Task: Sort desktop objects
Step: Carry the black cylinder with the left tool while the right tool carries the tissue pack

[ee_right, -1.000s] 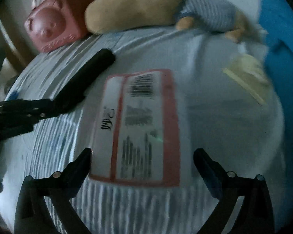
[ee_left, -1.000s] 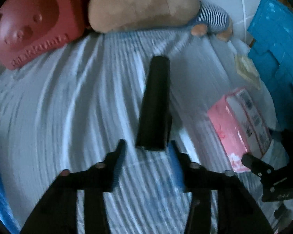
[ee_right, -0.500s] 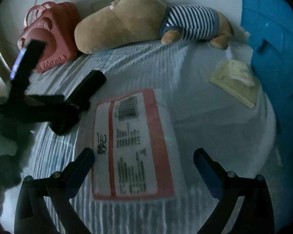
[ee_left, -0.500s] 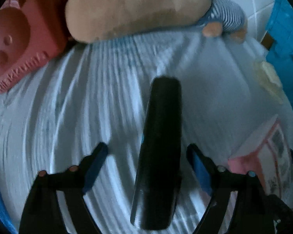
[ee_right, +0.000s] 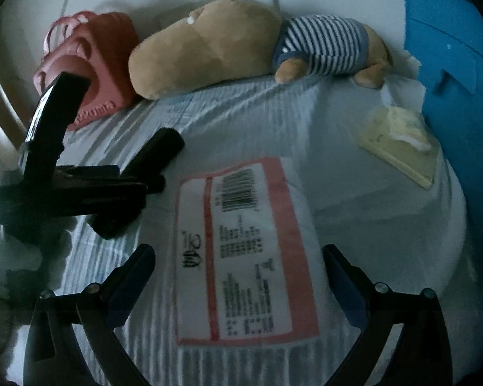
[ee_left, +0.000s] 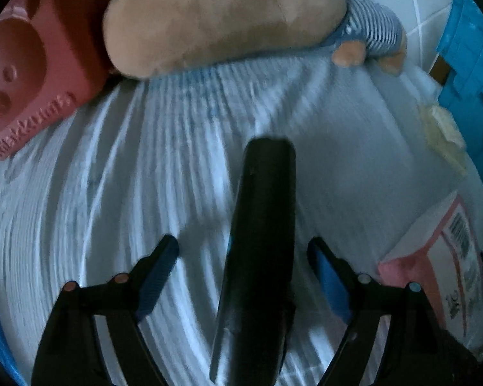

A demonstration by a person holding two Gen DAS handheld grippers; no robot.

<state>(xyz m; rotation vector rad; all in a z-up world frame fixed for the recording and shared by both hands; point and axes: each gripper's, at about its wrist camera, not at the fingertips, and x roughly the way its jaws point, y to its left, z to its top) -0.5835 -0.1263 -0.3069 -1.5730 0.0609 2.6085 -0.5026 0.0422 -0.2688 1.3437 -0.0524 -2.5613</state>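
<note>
A long black case (ee_left: 257, 241) lies on the white striped cloth (ee_left: 112, 209). My left gripper (ee_left: 243, 249) is open, one finger on each side of the case, not touching it. The case also shows in the right wrist view (ee_right: 141, 180), with the left gripper (ee_right: 119, 183) around it. A pink and white pack with a barcode (ee_right: 241, 251) lies flat between the open fingers of my right gripper (ee_right: 238, 257). The pack shows at the right edge of the left wrist view (ee_left: 444, 267).
A brown plush toy in a striped shirt (ee_right: 241, 45) and a red moulded bag (ee_right: 90, 64) lie at the back. A pale yellow tissue pack (ee_right: 399, 138) lies at the right, beside a blue crate (ee_right: 454, 64). The toy (ee_left: 222, 16) and bag (ee_left: 25, 64) also show in the left wrist view.
My left gripper has moved forward along the black case and opened wider, so the case now lies between its fingers. The right gripper has drawn back slightly over the pack.
</note>
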